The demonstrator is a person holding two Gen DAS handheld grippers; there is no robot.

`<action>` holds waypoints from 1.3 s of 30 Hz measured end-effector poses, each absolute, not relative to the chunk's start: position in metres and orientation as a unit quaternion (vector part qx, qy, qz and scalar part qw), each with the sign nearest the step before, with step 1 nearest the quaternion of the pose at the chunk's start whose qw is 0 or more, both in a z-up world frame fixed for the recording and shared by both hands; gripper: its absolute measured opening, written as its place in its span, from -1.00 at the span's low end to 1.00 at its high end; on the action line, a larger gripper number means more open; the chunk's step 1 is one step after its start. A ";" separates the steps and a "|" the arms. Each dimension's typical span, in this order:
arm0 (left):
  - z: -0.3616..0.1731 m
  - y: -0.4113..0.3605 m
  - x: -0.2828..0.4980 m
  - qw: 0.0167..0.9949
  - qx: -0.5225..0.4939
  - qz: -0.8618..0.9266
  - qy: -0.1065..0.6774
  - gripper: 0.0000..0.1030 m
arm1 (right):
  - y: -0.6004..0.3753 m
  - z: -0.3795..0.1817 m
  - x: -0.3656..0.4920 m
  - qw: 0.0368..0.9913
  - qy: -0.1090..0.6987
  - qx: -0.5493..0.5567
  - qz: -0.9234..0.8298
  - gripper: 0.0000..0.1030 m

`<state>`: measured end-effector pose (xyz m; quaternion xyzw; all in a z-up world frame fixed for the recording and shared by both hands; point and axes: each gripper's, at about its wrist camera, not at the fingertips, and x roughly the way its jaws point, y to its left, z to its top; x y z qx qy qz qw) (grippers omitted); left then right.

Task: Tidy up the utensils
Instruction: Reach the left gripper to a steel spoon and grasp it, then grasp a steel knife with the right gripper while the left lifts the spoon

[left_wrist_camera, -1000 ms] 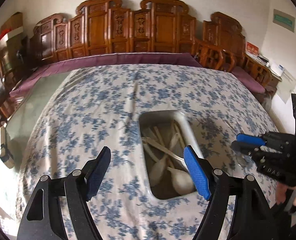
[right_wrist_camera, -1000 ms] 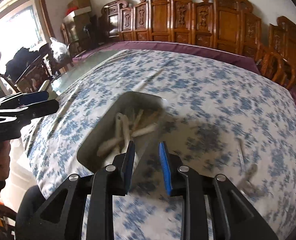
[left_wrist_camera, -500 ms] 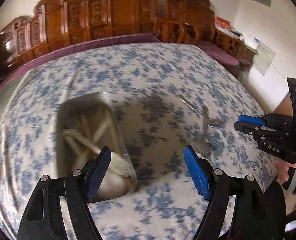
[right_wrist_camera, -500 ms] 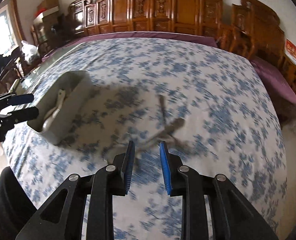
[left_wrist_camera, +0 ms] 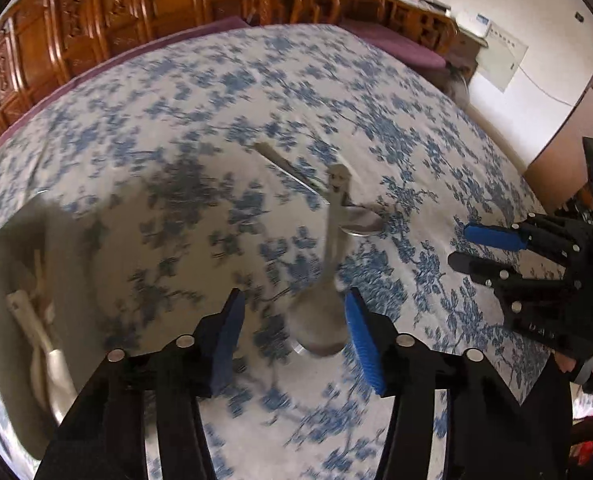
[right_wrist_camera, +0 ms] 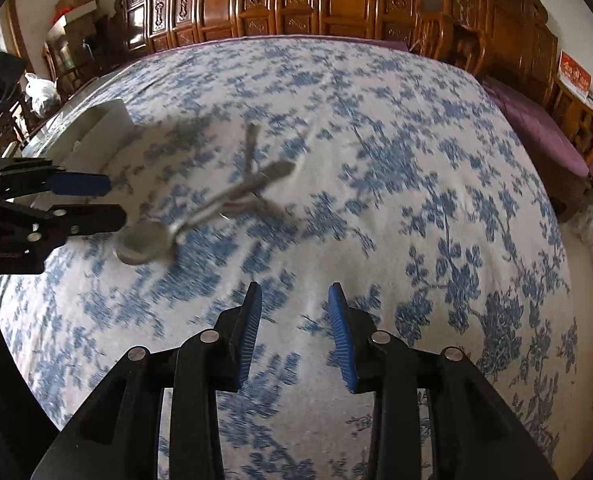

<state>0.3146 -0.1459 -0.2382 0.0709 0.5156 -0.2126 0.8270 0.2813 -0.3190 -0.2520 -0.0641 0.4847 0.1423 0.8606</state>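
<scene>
Left gripper (left_wrist_camera: 292,336) jaws closing, apart around spoon (left_wrist_camera: 320,324) bowl (untouched); centre first. Right gripper (right_wrist_camera: 295,336) apart, empty.

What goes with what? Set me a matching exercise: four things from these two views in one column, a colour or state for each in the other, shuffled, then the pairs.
Things:
1. large spoon
2. tray
3. right hand-held gripper
4. tablecloth

Colour or state:
A. plain white walls
B. blue flowers on white
C. shiny metal
D. blue pads, open, nothing between them

Pairs: 1-C, 2-A, 3-D, 4-B.

The right hand-held gripper's jaws have just been opening.
</scene>
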 end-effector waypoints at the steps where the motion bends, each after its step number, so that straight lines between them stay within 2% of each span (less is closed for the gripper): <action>1: -0.242 -0.153 0.319 0.822 0.073 -0.216 0.522 -0.17 | -0.321 -0.255 0.282 0.860 0.487 -0.065 0.143 -0.28; 7: -0.257 -0.175 0.333 0.809 0.097 -0.216 0.539 -0.41 | -0.326 -0.261 0.284 0.858 0.490 -0.064 0.142 -0.28; 15: -0.263 -0.190 0.338 0.804 0.132 -0.204 0.542 -0.49 | -0.327 -0.262 0.285 0.858 0.489 -0.052 0.147 -0.28; 19: -0.262 -0.186 0.342 0.803 0.129 -0.203 0.545 -0.68 | -0.323 -0.264 0.284 0.857 0.490 -0.054 0.150 -0.28; 21: -0.263 -0.184 0.342 0.804 0.135 -0.204 0.542 -0.88 | -0.322 -0.263 0.284 0.857 0.490 -0.054 0.150 -0.28; 26: -0.262 -0.180 0.341 0.806 0.143 -0.199 0.538 -0.91 | -0.321 -0.263 0.282 0.857 0.489 -0.054 0.151 -0.28; 39: -0.234 -0.140 0.334 0.833 0.076 -0.193 0.512 -0.91 | -0.296 -0.246 0.317 0.863 0.475 -0.049 0.165 -0.28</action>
